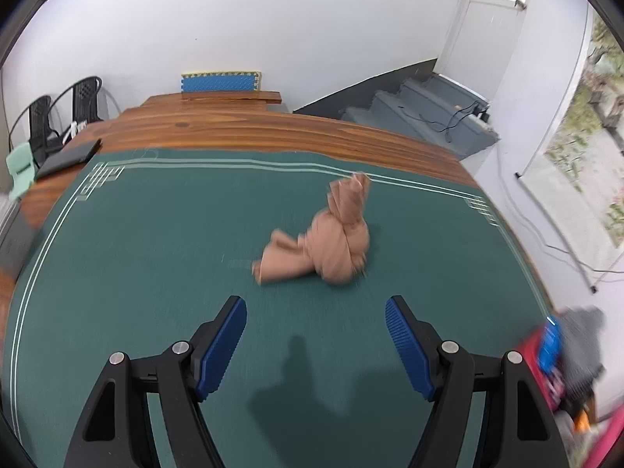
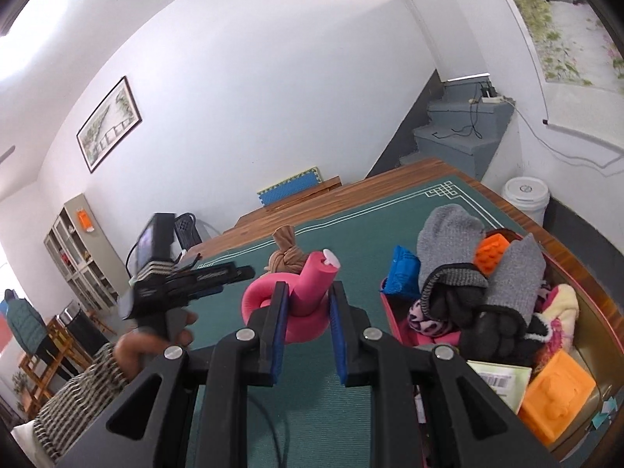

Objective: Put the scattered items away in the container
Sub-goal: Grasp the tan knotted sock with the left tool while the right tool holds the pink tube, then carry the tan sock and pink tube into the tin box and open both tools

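A knotted tan cloth (image 1: 331,241) lies on the green mat (image 1: 156,257), ahead of my left gripper (image 1: 316,312), which is open and empty above the mat. It also shows in the right wrist view (image 2: 286,257). My right gripper (image 2: 310,296) is shut on a knotted pink foam tube (image 2: 300,300) and holds it above the mat. The pink container (image 2: 394,312) at the right is full of gloves, socks and blocks (image 2: 468,292). The left gripper shows in the right wrist view (image 2: 218,277), held by a hand.
The mat covers a wooden table (image 1: 273,124). A dark flat case (image 1: 66,158) lies at the table's far left. An orange block (image 2: 561,401) and a card (image 2: 499,382) lie in the container. A white bucket (image 2: 526,195) stands beyond the table. The container's edge shows at the left wrist view's right (image 1: 546,355).
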